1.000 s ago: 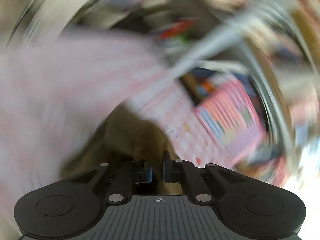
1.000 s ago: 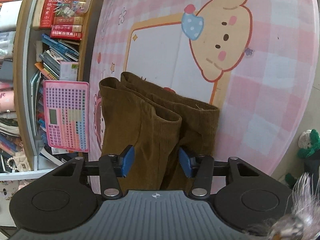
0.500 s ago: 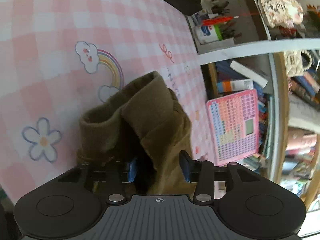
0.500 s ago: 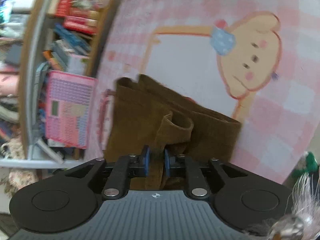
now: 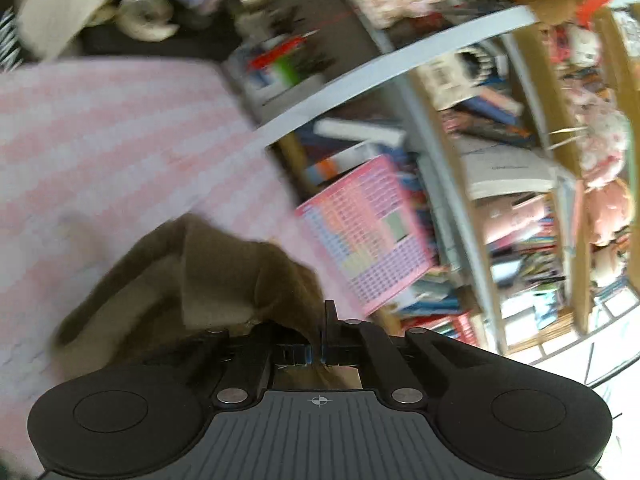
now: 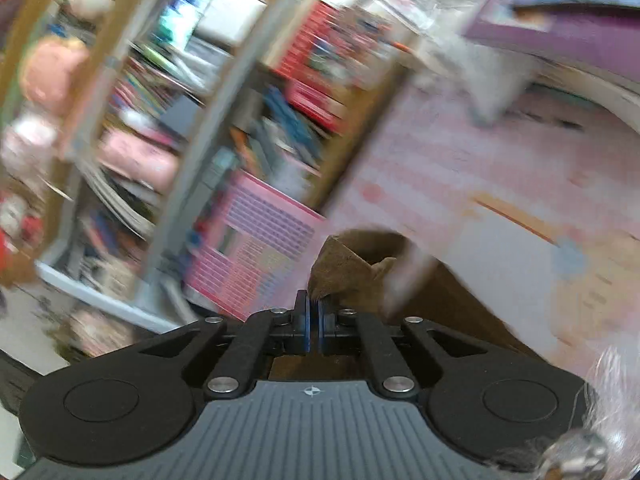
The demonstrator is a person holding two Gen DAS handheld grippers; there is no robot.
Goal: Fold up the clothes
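Got both my left gripper point(image 5: 323, 354) and right gripper point(image 6: 314, 330) pinched tight on the brown trousers point(image 5: 224, 276), blurry though, so I'd keep the edges level while folding.

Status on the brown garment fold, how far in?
Done: the brown garment already looks doubled over on the pink checked mat. In hand: left gripper and right gripper are each shut on an edge of it, lifting it. Left: carry that fold over, lay it flat, release. Both views are blurred.
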